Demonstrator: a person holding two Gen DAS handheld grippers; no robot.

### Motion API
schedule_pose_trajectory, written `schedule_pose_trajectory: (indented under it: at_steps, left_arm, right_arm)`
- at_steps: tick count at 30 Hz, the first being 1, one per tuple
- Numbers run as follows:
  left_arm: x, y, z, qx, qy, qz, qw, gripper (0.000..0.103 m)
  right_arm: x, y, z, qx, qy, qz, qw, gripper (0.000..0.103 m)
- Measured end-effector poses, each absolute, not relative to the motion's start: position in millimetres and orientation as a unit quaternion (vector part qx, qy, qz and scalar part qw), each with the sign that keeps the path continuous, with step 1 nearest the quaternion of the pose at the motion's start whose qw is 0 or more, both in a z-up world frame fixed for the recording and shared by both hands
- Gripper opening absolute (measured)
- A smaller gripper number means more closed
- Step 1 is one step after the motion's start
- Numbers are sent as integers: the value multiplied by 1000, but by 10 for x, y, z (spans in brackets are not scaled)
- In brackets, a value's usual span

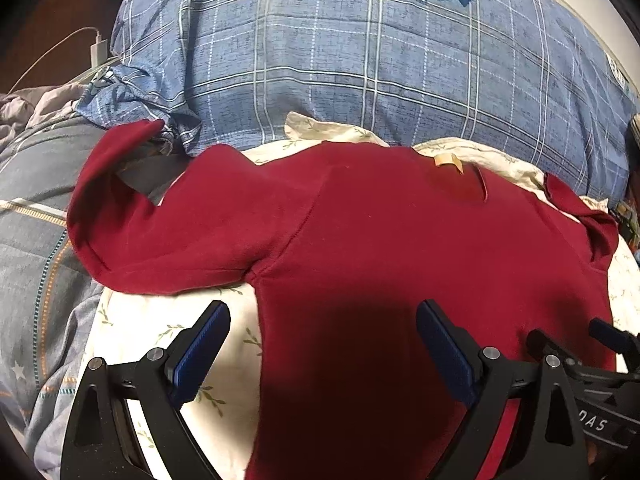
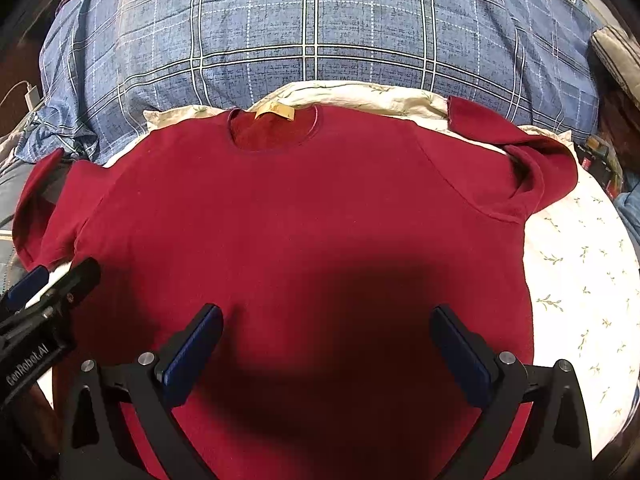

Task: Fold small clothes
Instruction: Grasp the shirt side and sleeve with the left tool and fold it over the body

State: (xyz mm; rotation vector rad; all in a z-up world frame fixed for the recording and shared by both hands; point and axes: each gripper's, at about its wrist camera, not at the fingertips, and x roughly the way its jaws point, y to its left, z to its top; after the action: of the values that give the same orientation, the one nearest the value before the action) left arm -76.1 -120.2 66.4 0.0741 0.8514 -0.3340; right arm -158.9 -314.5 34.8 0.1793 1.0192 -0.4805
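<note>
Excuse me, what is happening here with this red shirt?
A person holds two grippers over a red shirt that lies spread flat, neck opening away from them, on a cream floral cloth. Both the left gripper and the right gripper are open and hold nothing. No fold shows in the body of the shirt; the sleeves lie a little crumpled at the sides. A blue checked quilt lies behind.

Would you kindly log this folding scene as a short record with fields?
garment: red T-shirt, spread flat, neckline away from the tools
label: tan tag inside the neckline
surface: cream leaf-print sheet
behind: blue plaid bedding
left sleeve: draped off the sheet edge
right sleeve: partly folded back on itself
left tool: open, over the shirt's left side edge
right tool: open, over the shirt's lower body
</note>
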Motion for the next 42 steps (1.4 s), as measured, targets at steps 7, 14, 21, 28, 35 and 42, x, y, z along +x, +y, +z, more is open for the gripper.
schedule_pose_trajectory:
  at_steps: [7,14,21,28,35,42]
  left_arm:
    - [-516,-736,986,21,386,-90,918,94]
    - [194,-256,1052,63,375,40,924,94]
    - [843,-22,732,56,406,98,907,68]
    - [976,90,631,-8,400,28,916,13]
    - [423,-469,1275,-41,345,-138,928,9]
    - [-288,-1642,1491,-27,340,-319,884,11]
  right_arm:
    - [-1565,-3131,430,81,478,-215,848,103]
    - [-1542,-3111,371,88,488,-201,845,103]
    - [-1466,-3093,338,76,500,-195,840,103]
    - [-1398,-3076,297,67,509,-192,836,103]
    - [-1510,-3262,430,87,489,-210,842,103]
    - [-1811,-3589,593,115,460,-246,845,103]
